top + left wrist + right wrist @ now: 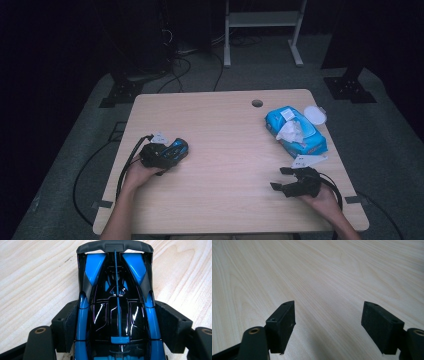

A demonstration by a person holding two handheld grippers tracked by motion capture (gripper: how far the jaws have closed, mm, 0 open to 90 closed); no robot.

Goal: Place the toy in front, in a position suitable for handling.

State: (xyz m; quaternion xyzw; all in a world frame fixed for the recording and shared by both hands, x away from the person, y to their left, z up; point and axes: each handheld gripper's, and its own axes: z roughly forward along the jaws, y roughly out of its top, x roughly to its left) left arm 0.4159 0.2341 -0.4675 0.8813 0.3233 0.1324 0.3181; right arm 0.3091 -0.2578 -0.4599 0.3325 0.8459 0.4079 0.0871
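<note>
A blue and black toy car (178, 147) sits on the left side of the wooden table (225, 205). My left gripper (171, 153) is around it from the near side. In the left gripper view the car (117, 290) lies lengthwise between the jaws, and both black pads (66, 325) press against its blue sides. My right gripper (278, 178) rests near the table's right front, pointing left. Its jaws stand wide apart (328, 322) with only bare wood between them.
A blue pack of wet wipes (296, 131) lies at the right rear, a white tissue sticking out and its round white lid (315, 114) open. A cable hole (257, 103) is near the far edge. Cables trail off the left edge.
</note>
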